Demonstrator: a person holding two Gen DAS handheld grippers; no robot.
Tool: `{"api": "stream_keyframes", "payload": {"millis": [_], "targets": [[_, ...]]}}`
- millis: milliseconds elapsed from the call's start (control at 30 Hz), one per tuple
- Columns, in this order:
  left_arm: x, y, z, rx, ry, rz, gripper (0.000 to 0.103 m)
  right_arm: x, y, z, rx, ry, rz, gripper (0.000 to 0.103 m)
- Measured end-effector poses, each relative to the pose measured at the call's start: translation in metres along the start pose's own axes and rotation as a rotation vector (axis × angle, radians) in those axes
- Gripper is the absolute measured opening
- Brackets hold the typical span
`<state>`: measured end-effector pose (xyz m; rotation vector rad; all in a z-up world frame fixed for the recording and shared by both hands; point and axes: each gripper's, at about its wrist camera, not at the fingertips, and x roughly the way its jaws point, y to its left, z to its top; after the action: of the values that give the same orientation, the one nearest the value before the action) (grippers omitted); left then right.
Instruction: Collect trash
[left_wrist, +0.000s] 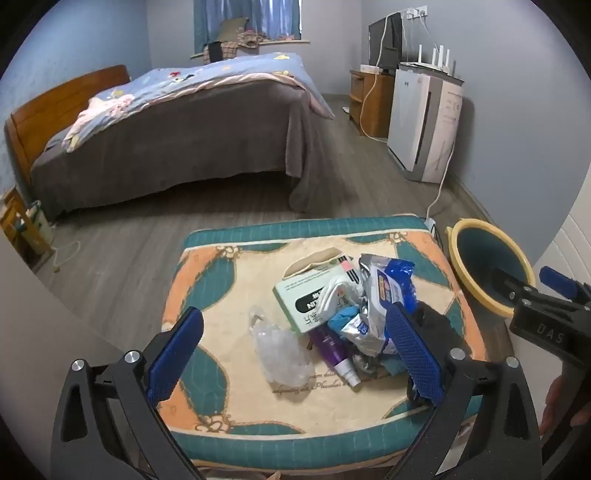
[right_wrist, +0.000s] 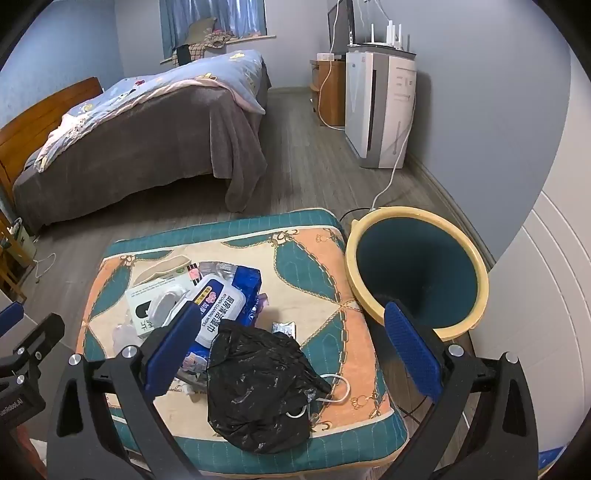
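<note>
Seen from two gripper-mounted cameras in a bedroom. Far left: a bed (left_wrist: 166, 136) with a grey cover and blue quilt, well apart from the work area.

Nearer, a low padded stool (left_wrist: 229, 266) with a teal, orange and cream cover, holding a pile of trash.

Left gripper (left_wrist: 295, 354): spread wide, holding nothing, poised over the near edge of the stool. Between its blue pads, left to right: a crumpled clear plastic bag (left_wrist: 282, 350), a purple tube (left_wrist: 332, 349) lying with its long axis running away from the camera and its white cap end nearest, then a white and green box (left_wrist: 308, 295) and a blue and white wipes packet (left_wrist: 391, 291) piled behind.

Right gripper (right_wrist: 291, 350): likewise wide open and empty. Directly between and just ahead of its pads, a crumpled black plastic bag (right_wrist: 258, 384) near the front edge of the stool, with a white cord loop (right_wrist: 338, 387) touching its right side. Wipes packet (right_wrist: 221, 306) just behind and left of the bag.

Far right: a round bin (right_wrist: 417, 273) with a yellow rim and dark inside, on the floor just beside the stool's right edge.

Likely key relation: black bag centred in the right gripper, and bin on that same side, so right hand nearer to both. Clear bag and tube better placed for the left.
</note>
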<state>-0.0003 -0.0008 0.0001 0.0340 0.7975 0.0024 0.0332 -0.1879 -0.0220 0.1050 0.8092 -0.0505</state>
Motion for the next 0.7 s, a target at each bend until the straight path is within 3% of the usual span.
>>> {"api": "stream_keyframes", "payload": {"millis": [700], "targets": [[0.0,0.0002,0.0,0.004,0.004,0.001,0.098,0.0025,0.0013,-0.0017,-0.014,0.003,-0.001,0.098]]}}
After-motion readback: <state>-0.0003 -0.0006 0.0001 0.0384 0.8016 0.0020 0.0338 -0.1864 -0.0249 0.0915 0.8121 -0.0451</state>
